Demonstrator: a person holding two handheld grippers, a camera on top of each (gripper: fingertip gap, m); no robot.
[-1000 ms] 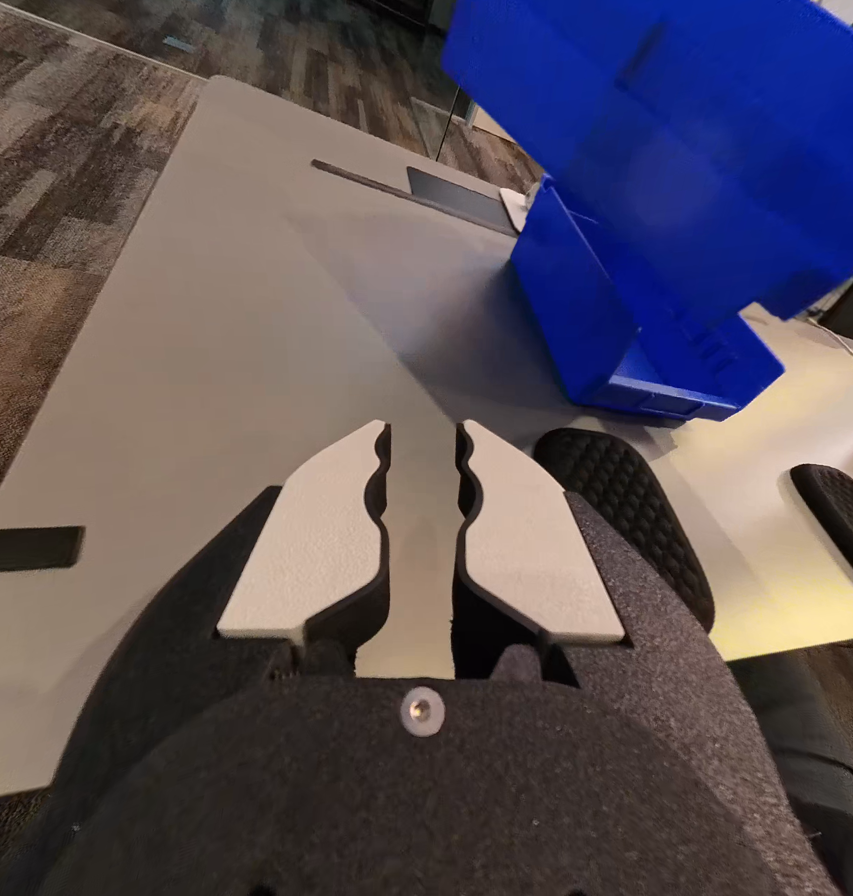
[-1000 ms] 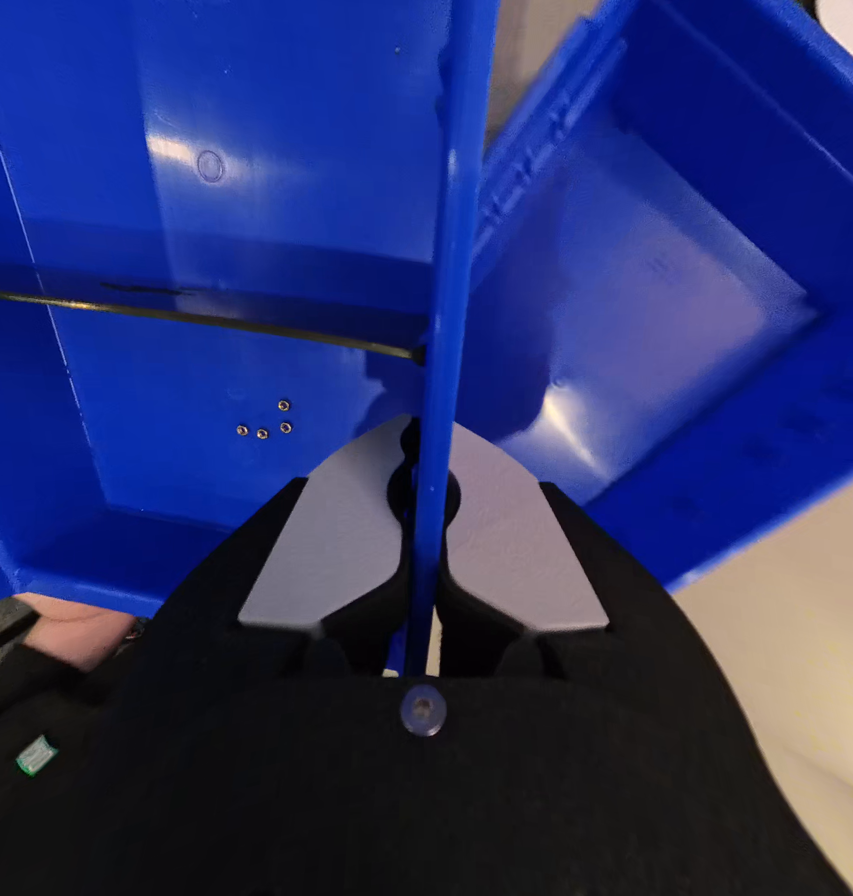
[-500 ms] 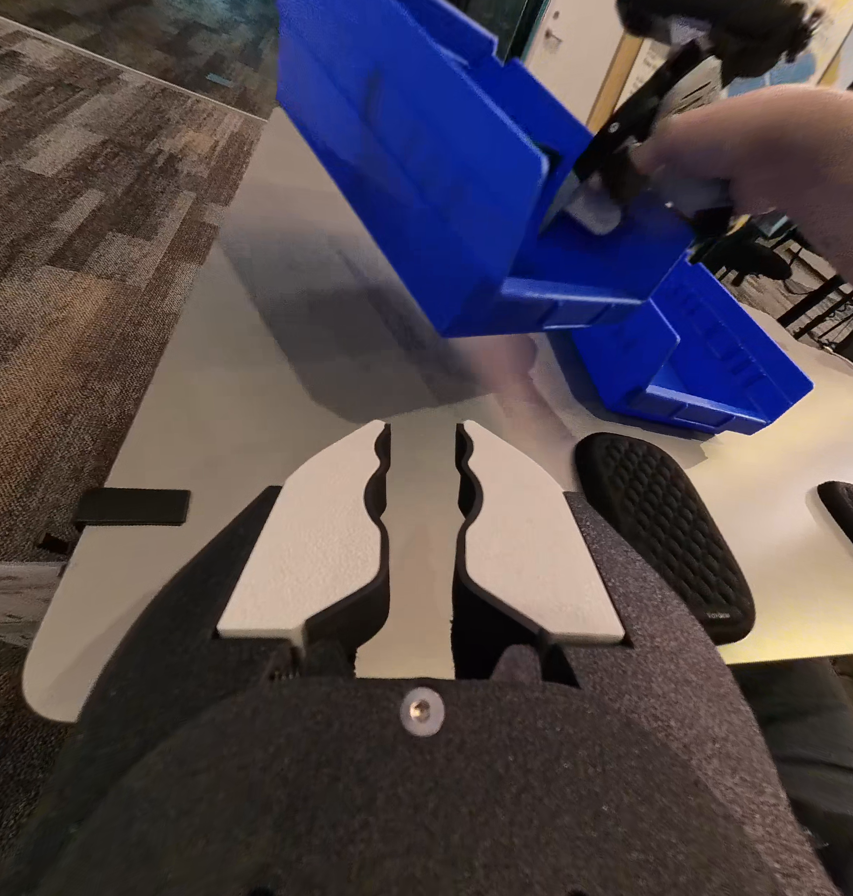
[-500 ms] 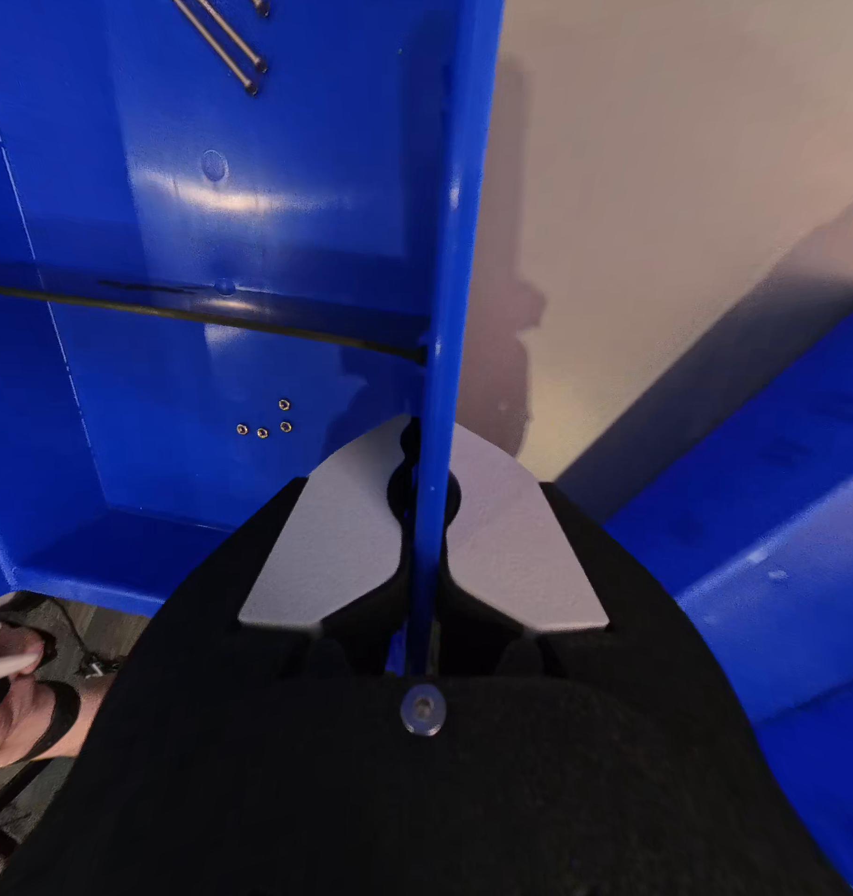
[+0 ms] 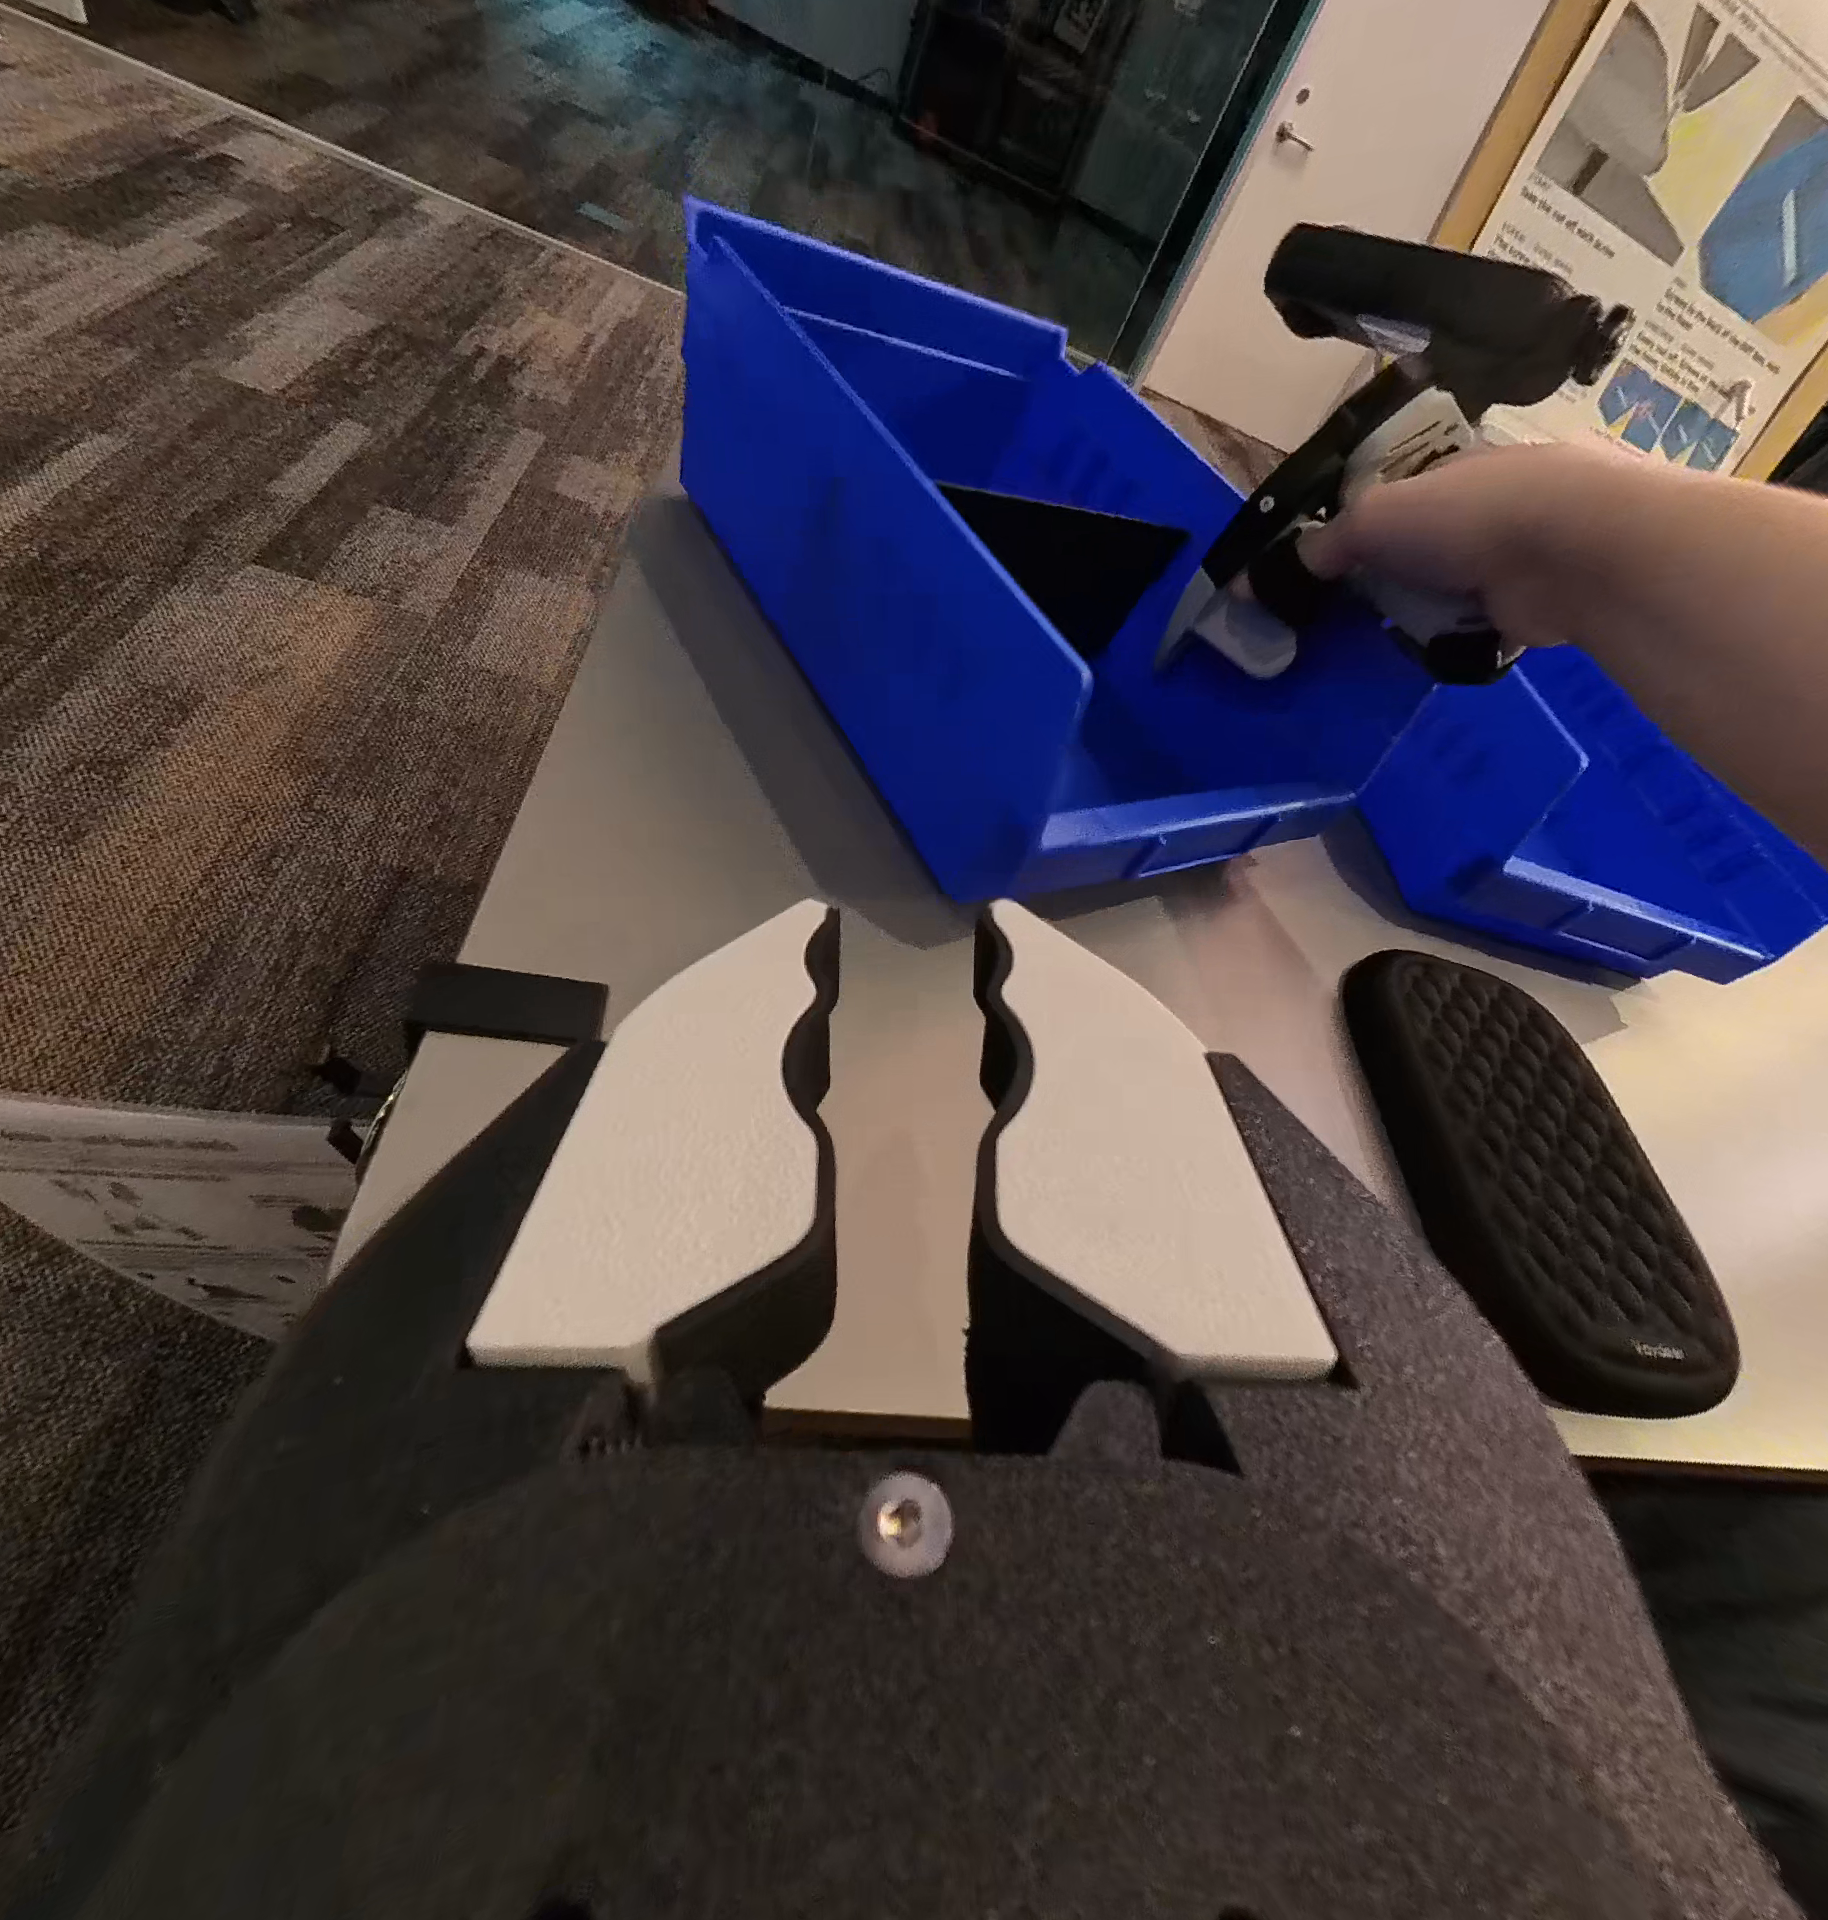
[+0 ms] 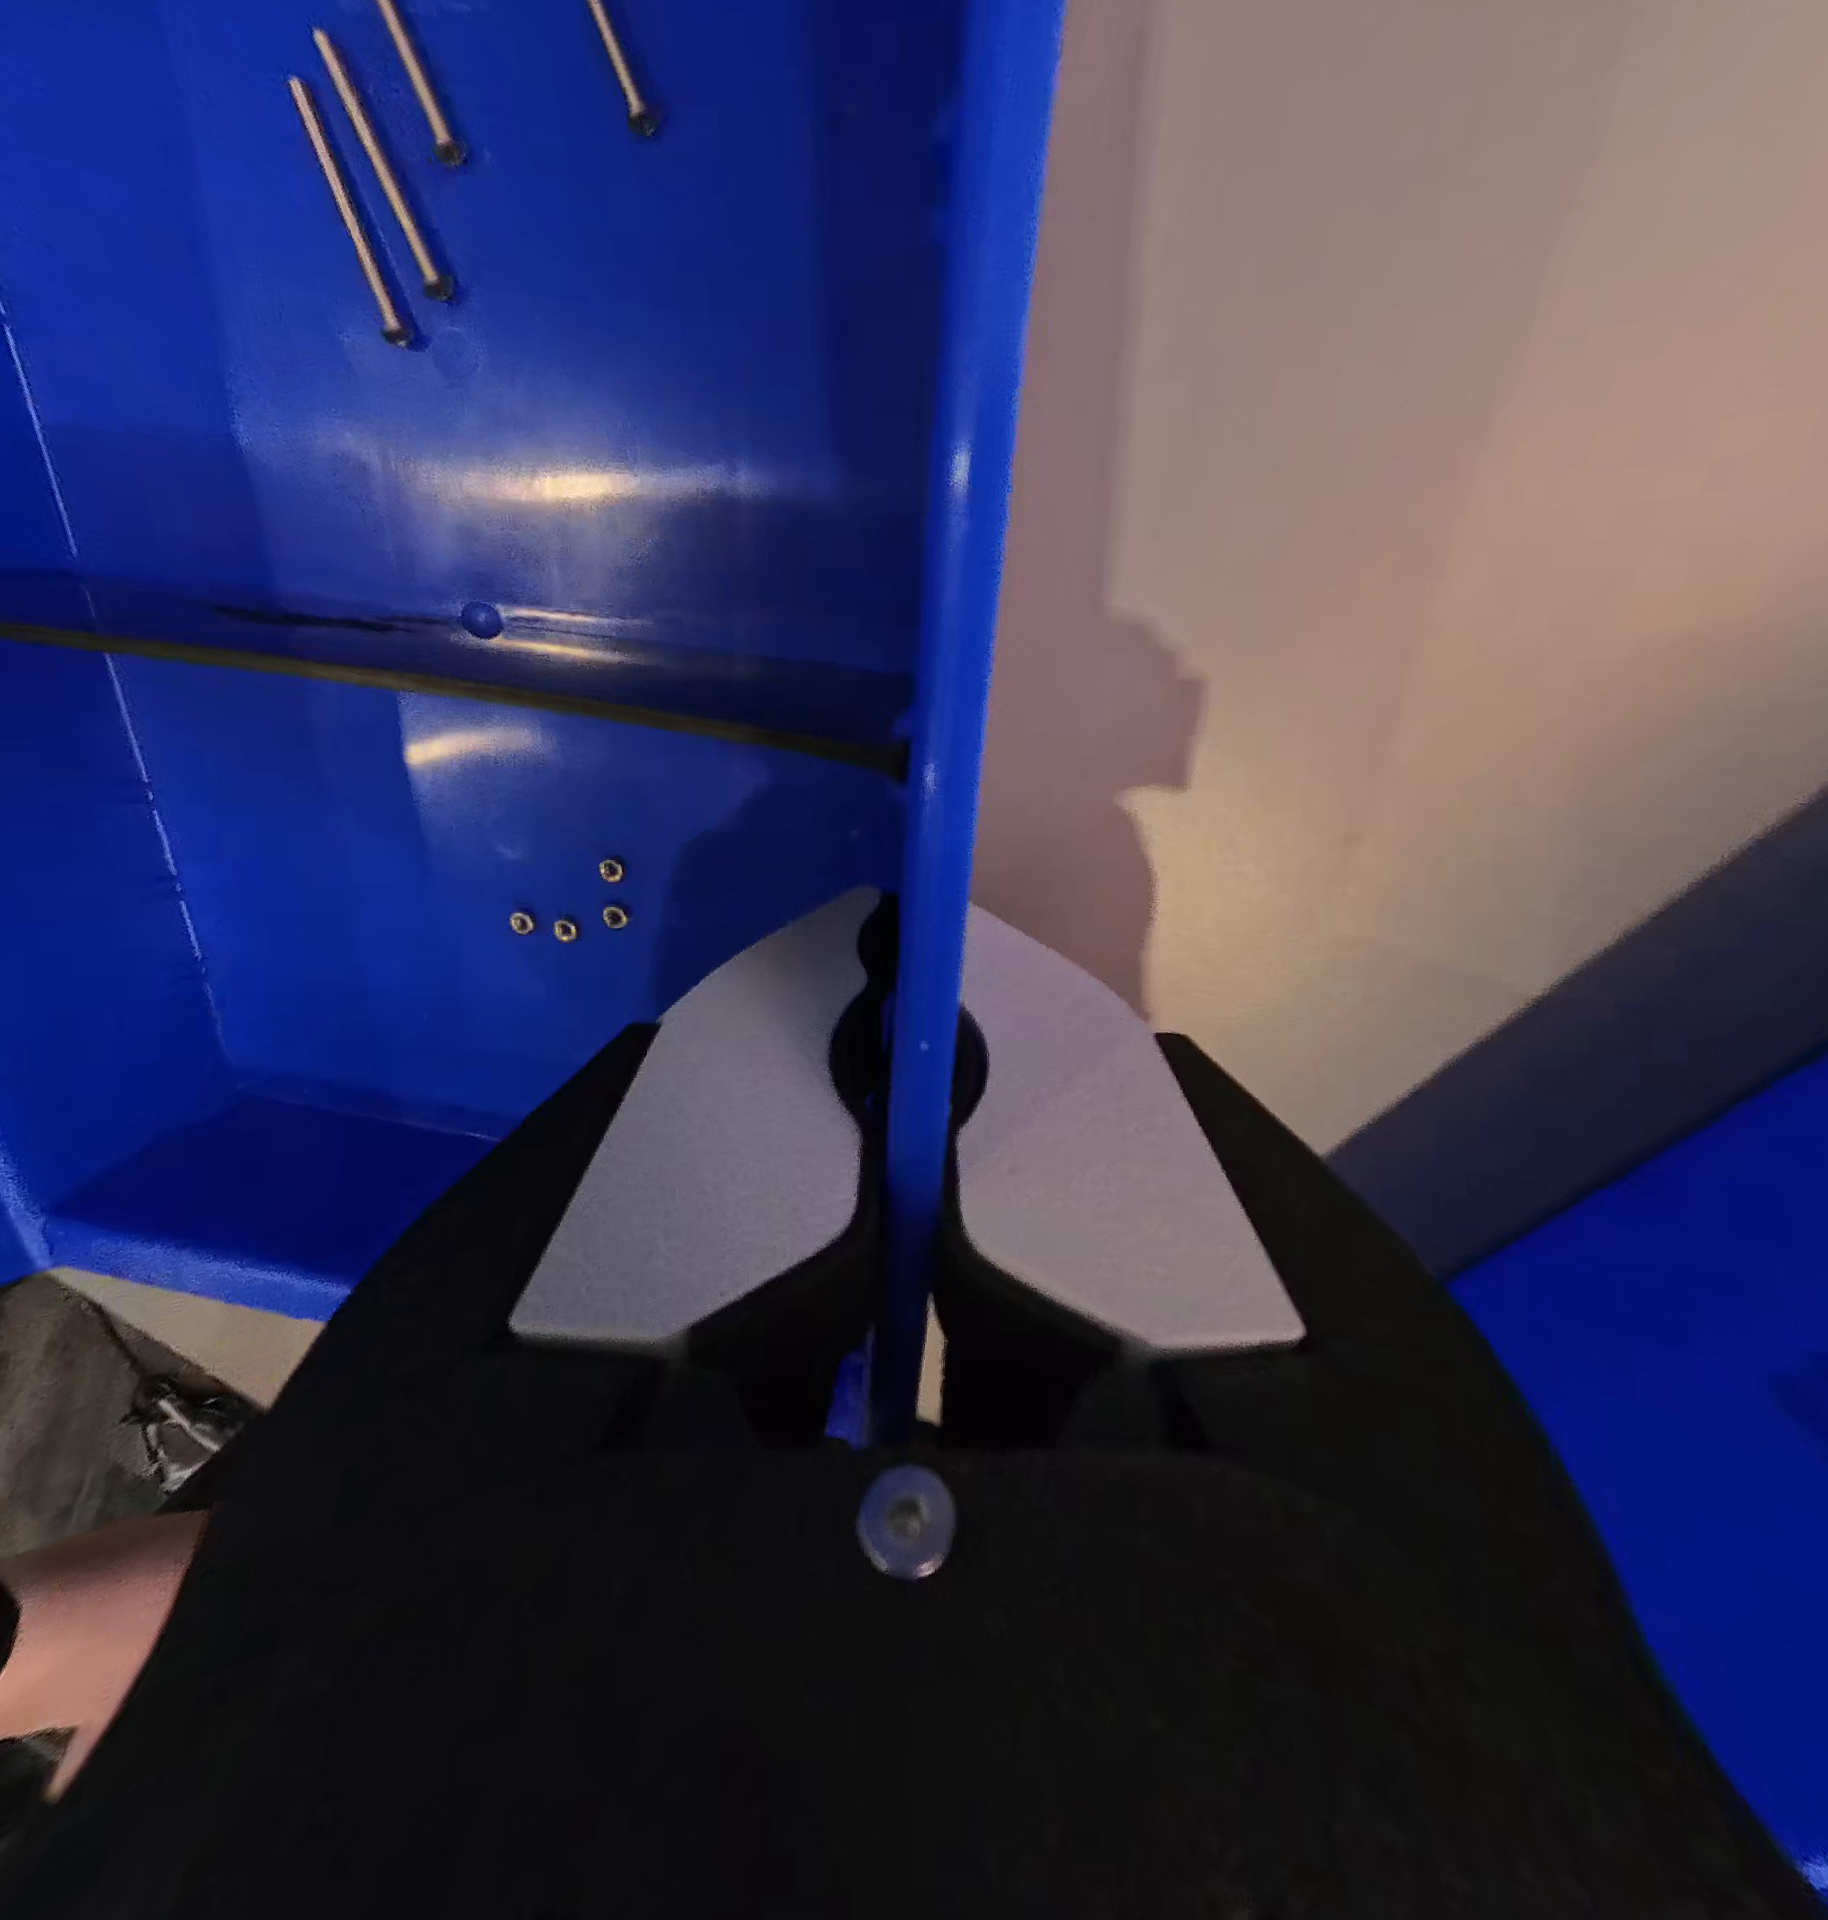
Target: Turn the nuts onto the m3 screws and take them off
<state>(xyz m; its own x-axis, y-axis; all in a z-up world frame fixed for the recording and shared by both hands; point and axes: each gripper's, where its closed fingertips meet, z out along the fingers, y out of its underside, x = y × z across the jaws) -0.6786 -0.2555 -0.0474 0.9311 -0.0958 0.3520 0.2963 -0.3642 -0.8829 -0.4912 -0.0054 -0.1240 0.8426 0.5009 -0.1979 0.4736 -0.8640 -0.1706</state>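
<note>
My right gripper point(image 6: 915, 935) is shut on the side wall of a blue bin point(image 6: 951, 520). In that bin, several small nuts point(image 6: 567, 914) lie in the near compartment and several long thin screws point(image 6: 370, 197) in the far one, past a black divider point(image 6: 422, 681). In the left wrist view the same bin point(image 5: 889, 623) rests on the grey table point(image 5: 629, 790), with the right gripper point(image 5: 1216, 634) and a hand clamped on its right wall. My left gripper point(image 5: 905, 925) is open and empty, just above the table in front of the bin's near corner.
A second blue bin point(image 5: 1575, 862) sits to the right of the first; it also shows in the right wrist view point(image 6: 1720, 1351). A black textured pad point(image 5: 1523, 1174) lies near the table's front edge. The table's left edge drops to carpet point(image 5: 214, 623). The grippers' ends are close to 35 cm from one another.
The right gripper has carried the blue bin from up in the air, over the second bin, down to the left onto the table. The screws slid into view. The left gripper stayed open.
</note>
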